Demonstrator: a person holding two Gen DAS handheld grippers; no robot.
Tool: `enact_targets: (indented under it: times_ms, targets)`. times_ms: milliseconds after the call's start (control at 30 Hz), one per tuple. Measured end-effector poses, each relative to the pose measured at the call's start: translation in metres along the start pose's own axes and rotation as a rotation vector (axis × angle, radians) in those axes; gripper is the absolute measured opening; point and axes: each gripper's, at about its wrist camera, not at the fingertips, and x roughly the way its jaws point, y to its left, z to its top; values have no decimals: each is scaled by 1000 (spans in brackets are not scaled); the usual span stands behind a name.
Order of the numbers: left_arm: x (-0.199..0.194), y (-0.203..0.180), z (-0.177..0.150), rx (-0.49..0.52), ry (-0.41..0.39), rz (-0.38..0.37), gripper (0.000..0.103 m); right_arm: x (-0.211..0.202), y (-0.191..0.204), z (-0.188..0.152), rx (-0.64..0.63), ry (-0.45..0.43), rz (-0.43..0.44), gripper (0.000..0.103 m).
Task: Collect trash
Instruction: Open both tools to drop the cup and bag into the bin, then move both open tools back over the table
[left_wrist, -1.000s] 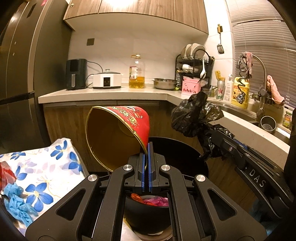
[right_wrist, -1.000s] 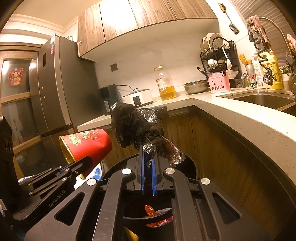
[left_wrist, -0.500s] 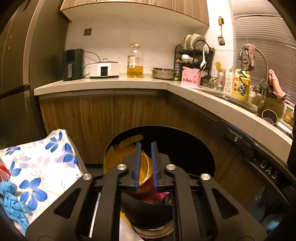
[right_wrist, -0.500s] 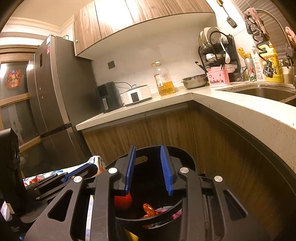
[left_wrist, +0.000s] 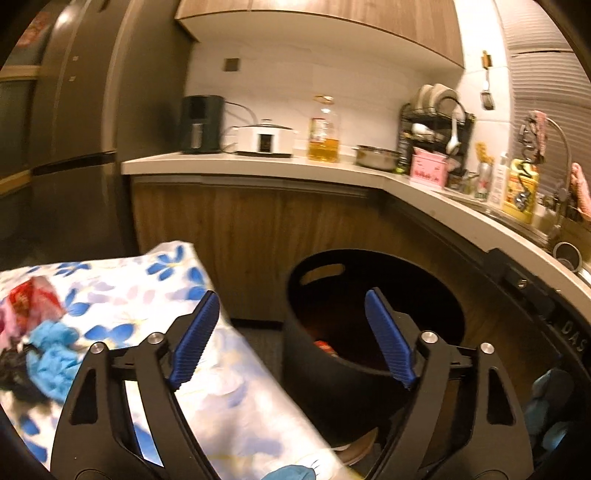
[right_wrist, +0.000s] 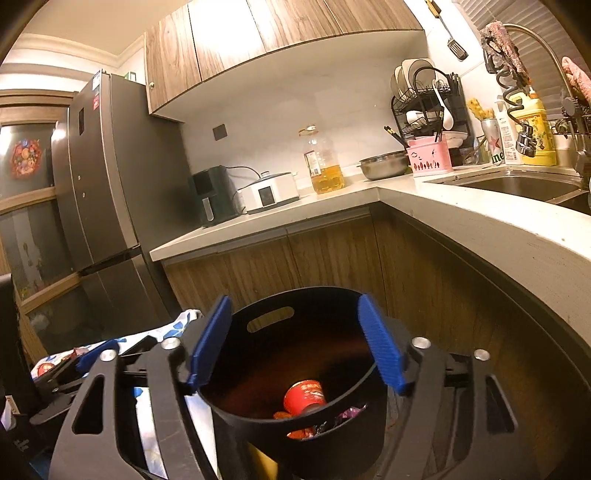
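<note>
Trash sits in the black bin already: a red cup and some wrappers lie at its bottom, below my right tongs, whose jaws have just been opening and now gape with nothing between them. My left tongs have likewise just been spreading and hold nothing. More is left, I judge: on the flowered cloth, toward its left edge, lie blue crumpled bits and a red wrapper.
</note>
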Motion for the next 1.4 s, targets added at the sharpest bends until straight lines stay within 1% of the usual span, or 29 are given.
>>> enact_targets:
  times_ms: [167,500,733,867,1000,1200,1400]
  targets:
    - [-26,20,-10,-16,-22,102,85,-12,7,-4,-3,0,8,81]
    - [-79,65,-31,-41,-53,277,85,-30,36,-18,-45,11,54,82]
    - [-104,95,-39,-98,-48,349,85,-43,58,-24,-56,20,97,82]
    - [-118,107,-42,-108,-51,386,85,-49,74,-29,-75,36,116,82]
    - [-132,117,-45,-120,-57,409,85,-53,88,-33,-88,50,134,82]
    - [-150,136,-51,-148,-67,450,85,-56,112,-41,-115,65,162,82]
    - [-163,163,-58,-175,-68,500,85,-52,137,-49,-134,85,191,82]
